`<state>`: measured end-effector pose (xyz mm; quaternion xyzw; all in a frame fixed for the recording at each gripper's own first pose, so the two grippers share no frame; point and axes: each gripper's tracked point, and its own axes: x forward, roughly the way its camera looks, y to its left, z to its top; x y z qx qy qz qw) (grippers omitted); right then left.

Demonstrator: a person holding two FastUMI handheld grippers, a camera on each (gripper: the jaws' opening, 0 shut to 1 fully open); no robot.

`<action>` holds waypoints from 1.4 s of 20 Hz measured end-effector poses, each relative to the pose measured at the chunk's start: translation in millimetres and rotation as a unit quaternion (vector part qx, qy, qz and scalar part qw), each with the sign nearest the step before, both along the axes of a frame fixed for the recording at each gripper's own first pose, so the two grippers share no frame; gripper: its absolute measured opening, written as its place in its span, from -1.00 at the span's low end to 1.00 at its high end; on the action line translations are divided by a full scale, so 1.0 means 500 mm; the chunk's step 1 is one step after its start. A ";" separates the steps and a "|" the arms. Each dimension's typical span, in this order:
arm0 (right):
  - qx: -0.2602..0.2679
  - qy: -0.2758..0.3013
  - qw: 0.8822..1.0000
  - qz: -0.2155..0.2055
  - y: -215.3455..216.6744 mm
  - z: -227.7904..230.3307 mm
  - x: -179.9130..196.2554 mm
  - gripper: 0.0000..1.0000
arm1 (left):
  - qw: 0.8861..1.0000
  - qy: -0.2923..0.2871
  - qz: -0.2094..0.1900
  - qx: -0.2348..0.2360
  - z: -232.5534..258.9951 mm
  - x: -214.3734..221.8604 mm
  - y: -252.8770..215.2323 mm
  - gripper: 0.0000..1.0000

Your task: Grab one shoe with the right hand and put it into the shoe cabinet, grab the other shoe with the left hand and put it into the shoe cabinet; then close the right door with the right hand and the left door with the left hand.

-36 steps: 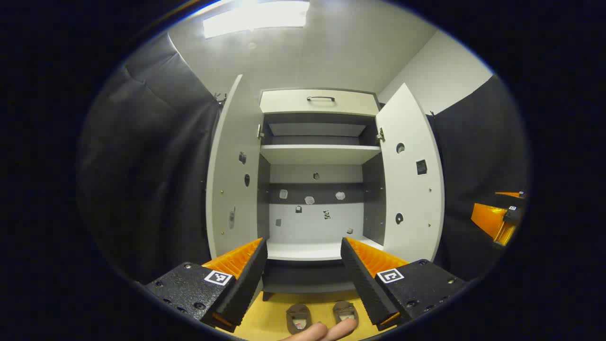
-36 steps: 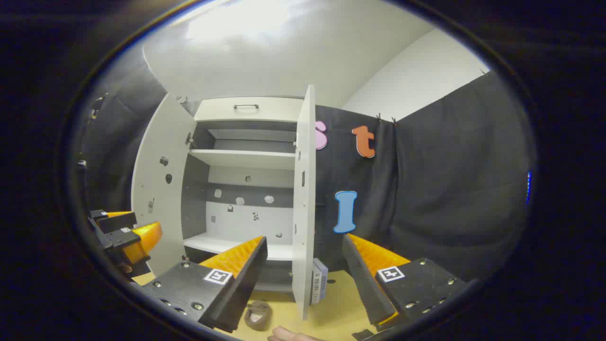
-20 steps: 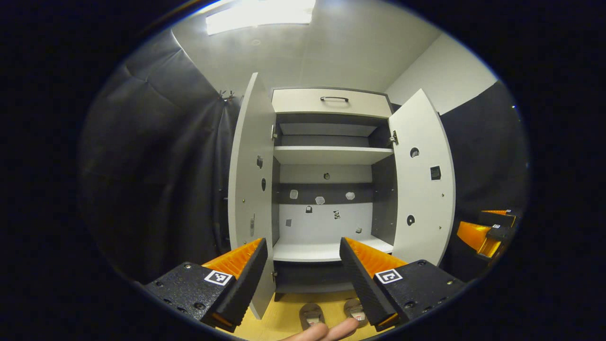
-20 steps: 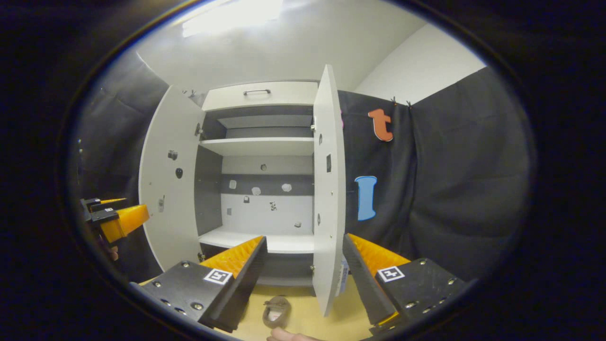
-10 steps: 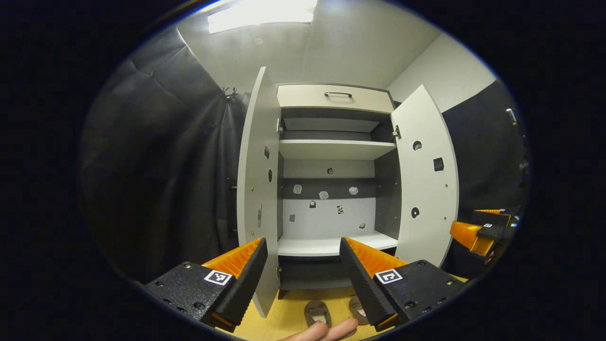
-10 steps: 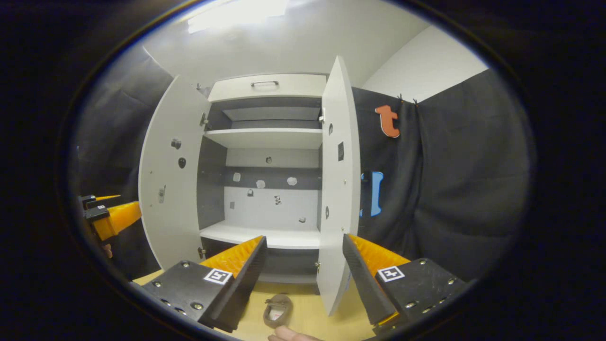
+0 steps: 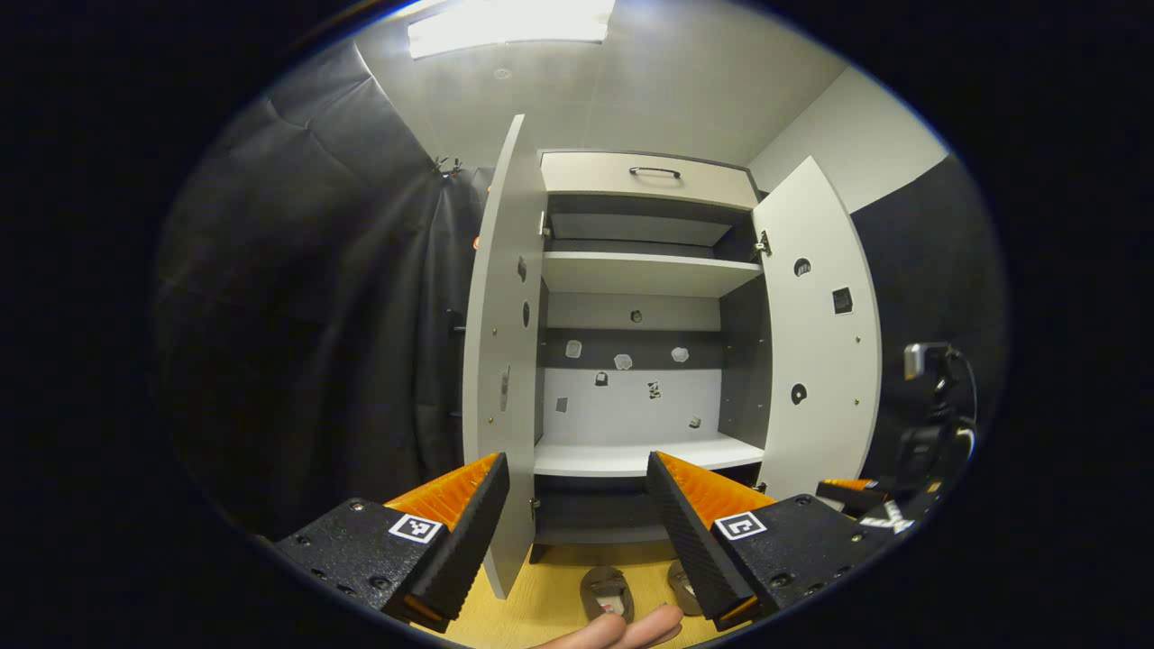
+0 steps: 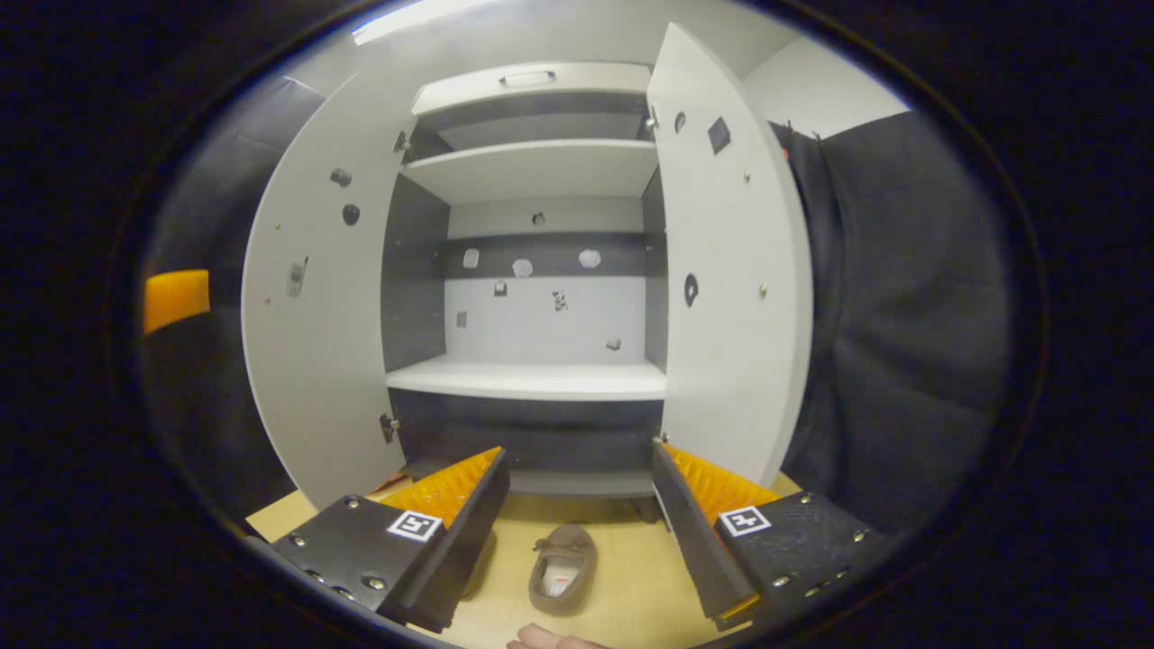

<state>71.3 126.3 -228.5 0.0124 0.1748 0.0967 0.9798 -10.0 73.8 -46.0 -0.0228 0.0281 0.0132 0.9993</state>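
The white shoe cabinet (image 7: pixel 631 455) stands with both doors open; its lower shelf (image 8: pixel 532 380) is bare. Two brown slippers lie on the yellow floor before it: one slipper (image 7: pixel 606 590) and the other (image 7: pixel 683 584) just beside my right-hand finger. My left gripper (image 7: pixel 575 460) is open and holds nothing, hanging above and short of them. In the right gripper view, one slipper (image 8: pixel 561 559) lies on the floor low between the fingers of my open right gripper (image 8: pixel 577 452), which does not touch it. The right gripper (image 7: pixel 861 505) also peeks past the right door (image 7: pixel 820 351).
The left door (image 7: pixel 500 361) swings out close to my left gripper's left finger. Black cloth walls flank the cabinet. A small camera on a stand (image 7: pixel 921 361) sits at the far right. A drawer with a handle (image 7: pixel 654 171) tops the cabinet. A person's fingertip (image 7: pixel 622 626) shows at the bottom.
The right gripper has moved left, in front of the cabinet opening, and dipped, so the slipper now lies between its fingers in view. The left gripper drifted slightly left. Both stayed open.
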 end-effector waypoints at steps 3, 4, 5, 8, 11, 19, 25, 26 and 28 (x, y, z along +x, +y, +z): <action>-0.014 0.050 0.999 0.003 0.030 -0.141 0.005 0.92 | 0.999 0.014 -0.028 -0.009 -0.039 -0.002 -0.019 0.87; -0.021 0.065 0.998 0.005 0.041 -0.185 0.003 0.93 | 0.999 0.010 -0.032 -0.014 -0.042 0.001 -0.018 0.87; -0.027 0.076 0.997 0.007 0.048 -0.227 0.004 0.89 | 0.999 0.008 -0.029 -0.027 -0.044 0.011 -0.015 0.87; -0.021 0.127 0.992 0.018 0.084 -0.352 -0.010 0.93 | 0.999 0.012 -0.019 -0.039 -0.066 0.033 -0.009 0.87; -0.027 0.158 0.987 0.019 0.104 -0.442 -0.012 0.93 | 0.999 0.006 -0.014 -0.031 -0.080 0.050 0.003 0.87; 0.005 0.247 0.969 -0.025 0.136 -0.610 0.055 0.35 | 0.999 0.029 -0.039 -0.020 -0.162 0.163 -0.013 0.87; 0.040 0.255 0.966 -0.027 0.145 -0.646 0.084 -0.80 | 0.996 0.053 -0.057 -0.043 -0.229 0.210 -0.026 0.88; 0.051 0.247 0.968 -0.015 0.151 -0.634 0.087 -0.80 | 0.996 0.051 -0.055 -0.042 -0.233 0.211 -0.021 0.87; 0.067 0.226 0.972 0.008 0.154 -0.612 0.082 -0.80 | 0.997 0.044 -0.047 -0.036 -0.237 0.211 -0.009 0.87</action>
